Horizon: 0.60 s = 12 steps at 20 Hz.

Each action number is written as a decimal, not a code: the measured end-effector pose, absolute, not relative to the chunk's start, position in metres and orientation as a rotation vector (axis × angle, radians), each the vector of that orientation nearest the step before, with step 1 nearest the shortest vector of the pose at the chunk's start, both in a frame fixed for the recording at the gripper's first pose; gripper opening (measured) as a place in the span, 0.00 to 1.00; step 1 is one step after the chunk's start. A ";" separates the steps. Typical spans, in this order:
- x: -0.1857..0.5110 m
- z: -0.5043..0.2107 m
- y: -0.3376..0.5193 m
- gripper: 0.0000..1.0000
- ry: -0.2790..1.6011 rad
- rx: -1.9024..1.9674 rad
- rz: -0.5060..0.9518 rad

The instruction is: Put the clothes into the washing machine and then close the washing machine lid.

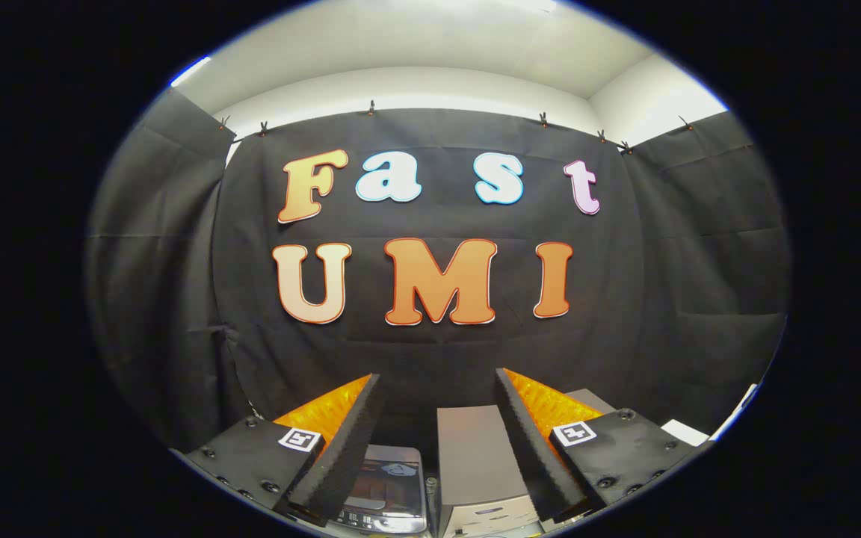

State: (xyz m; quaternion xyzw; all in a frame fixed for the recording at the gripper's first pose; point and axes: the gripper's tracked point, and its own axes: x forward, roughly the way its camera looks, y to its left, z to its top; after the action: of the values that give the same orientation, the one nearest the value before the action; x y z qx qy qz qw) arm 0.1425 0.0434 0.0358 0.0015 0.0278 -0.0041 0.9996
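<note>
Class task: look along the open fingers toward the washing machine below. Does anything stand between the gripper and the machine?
Nothing visible does. The gripper is held open and empty, and the washing machine lies below, between and just ahead of the fingers, beside a grey box. No clothes can be made out here.

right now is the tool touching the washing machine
Apart. The gripper view shows the tool open, holding nothing, raised above the washing machine, which lies far below its fingertips.
</note>
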 end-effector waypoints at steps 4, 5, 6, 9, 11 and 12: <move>0.132 0.040 0.023 0.97 0.074 -0.020 -0.013; 0.130 0.042 0.019 0.97 0.074 -0.021 -0.014; 0.128 0.043 0.015 0.97 0.075 -0.020 -0.016; 0.122 0.049 0.001 0.97 0.063 -0.016 -0.025; 0.121 0.053 -0.006 0.97 0.057 0.000 -0.029; 0.121 0.053 -0.008 0.97 0.057 0.006 -0.029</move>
State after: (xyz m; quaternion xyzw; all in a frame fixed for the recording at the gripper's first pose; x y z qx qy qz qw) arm 0.1210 -0.0083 0.0531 0.0029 0.0286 -0.0145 0.9995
